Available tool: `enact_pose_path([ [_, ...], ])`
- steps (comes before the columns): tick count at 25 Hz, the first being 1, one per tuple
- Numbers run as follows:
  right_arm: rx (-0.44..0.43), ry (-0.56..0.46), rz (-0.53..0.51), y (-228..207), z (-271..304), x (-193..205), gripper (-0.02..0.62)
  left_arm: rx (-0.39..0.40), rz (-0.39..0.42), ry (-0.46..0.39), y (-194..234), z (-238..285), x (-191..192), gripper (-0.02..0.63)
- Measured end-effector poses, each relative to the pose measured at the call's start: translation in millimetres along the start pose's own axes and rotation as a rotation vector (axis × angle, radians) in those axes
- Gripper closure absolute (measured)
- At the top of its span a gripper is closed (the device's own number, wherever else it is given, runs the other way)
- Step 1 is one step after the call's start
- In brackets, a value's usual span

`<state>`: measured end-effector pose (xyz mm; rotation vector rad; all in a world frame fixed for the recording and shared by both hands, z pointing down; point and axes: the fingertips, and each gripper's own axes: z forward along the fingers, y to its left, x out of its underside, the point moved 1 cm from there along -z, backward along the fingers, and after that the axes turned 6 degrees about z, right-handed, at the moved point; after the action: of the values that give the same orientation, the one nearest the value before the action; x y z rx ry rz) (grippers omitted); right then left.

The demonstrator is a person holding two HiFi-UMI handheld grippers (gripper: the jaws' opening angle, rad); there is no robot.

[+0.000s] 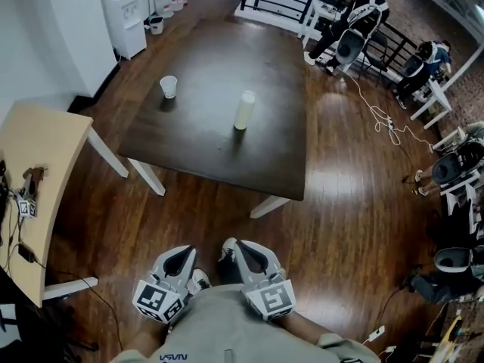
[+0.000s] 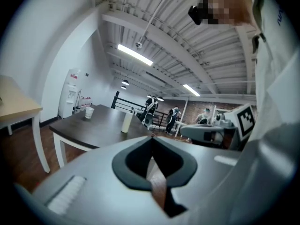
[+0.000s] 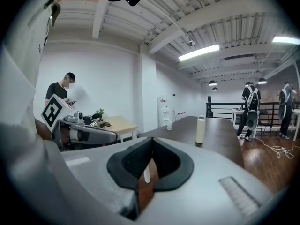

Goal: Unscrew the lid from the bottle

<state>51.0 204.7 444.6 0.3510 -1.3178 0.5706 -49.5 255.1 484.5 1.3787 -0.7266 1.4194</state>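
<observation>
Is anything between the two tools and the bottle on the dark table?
Nothing visible. The left tool and right tool, both shut, face the bottle across floor and tabletop; the cup stands well left of that line.

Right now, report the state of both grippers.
Left gripper: closed, fingers together, holding nothing.
Right gripper: closed, fingers together, holding nothing.

A dark rectangular table on white legs stands on the glossy wooden floor. A pale bottle stands upright near the table's middle. A white cup stands well apart from the bottle, toward the table's left edge, and the rest of the tabletop is bare dark wood.
</observation>
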Motion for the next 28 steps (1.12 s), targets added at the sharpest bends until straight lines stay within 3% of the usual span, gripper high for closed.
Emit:
enact_pose_path([
  [7,-0.078,0.010,0.070,-32,67,-2,0.595,-0.101,0.006,0.043,45,34,-13,0.603],
  [14,-0.112,-0.043,0.050,-79,107,-17,0.595,-0.096,0.050,0.019,61,102,-44,0.603],
  [21,-0.028,-0.037,0.093,-124,126,-12,0.595,-0.053,0.051,0.066,78,143,-49,0.603],
  [28,0.096,-0.010,0.096,-159,152,-8,0.595,0.080,0.057,0.089,104,193,-52,0.603],
])
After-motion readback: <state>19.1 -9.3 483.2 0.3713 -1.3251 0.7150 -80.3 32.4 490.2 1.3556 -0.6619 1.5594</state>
